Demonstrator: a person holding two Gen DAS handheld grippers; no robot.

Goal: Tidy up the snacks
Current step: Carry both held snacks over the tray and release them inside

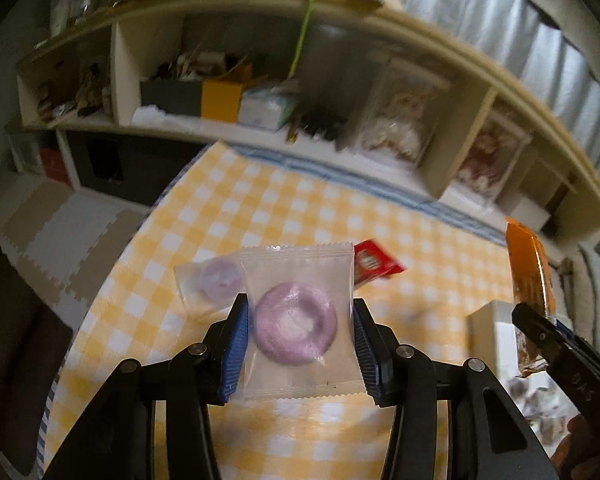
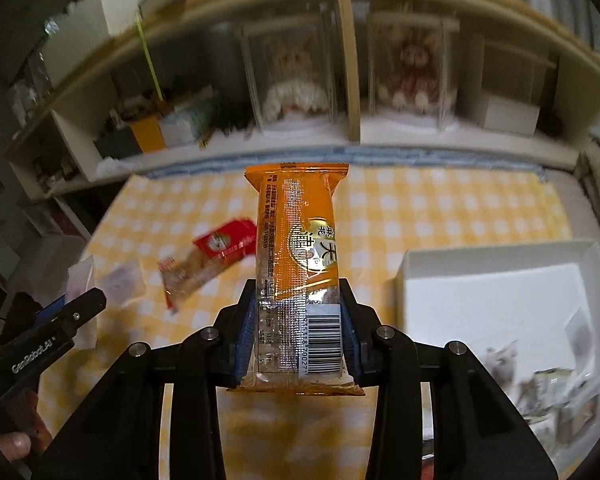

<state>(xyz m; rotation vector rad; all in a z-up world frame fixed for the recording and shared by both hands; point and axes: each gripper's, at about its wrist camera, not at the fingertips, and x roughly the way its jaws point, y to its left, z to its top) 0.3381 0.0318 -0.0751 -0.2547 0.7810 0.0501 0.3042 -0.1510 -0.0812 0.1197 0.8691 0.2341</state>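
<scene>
The left tool (image 1: 300, 332) had its two blue-padded fingers closed onto the side edges of a clear packet (image 1: 300, 320), and inside that wrapper sat a purple ring-shaped sweet (image 1: 296, 324). The packet was held flat between the pads, clear of the yellow-checked tabletop (image 1: 260, 208) below it. Just beyond the left finger, lying on the cloth, was a second clear packet with a purple sweet (image 1: 208, 284). Beyond the right finger a red snack packet (image 1: 374, 266) lay on the tabletop, partly hidden behind the held wrapper.

The right tool (image 2: 300, 332) was clamped tight on the lower part of an orange snack bar (image 2: 300, 256), which stood up and away from the fingers with its barcode end nearest the pads. It too was off the tabletop. To the right of this tool stood a white box (image 2: 496, 292) with its lid off; small wrapped snacks (image 2: 548, 392) lay in its near corner, too blurred to name. To the left of the bar, on the cloth, lay the red packet, and further left the tip of the left tool showed at the frame's edge.

Behind the tabletop, past both tools, ran a cream shelf unit (image 2: 352, 80) with two dolls in clear cases.
</scene>
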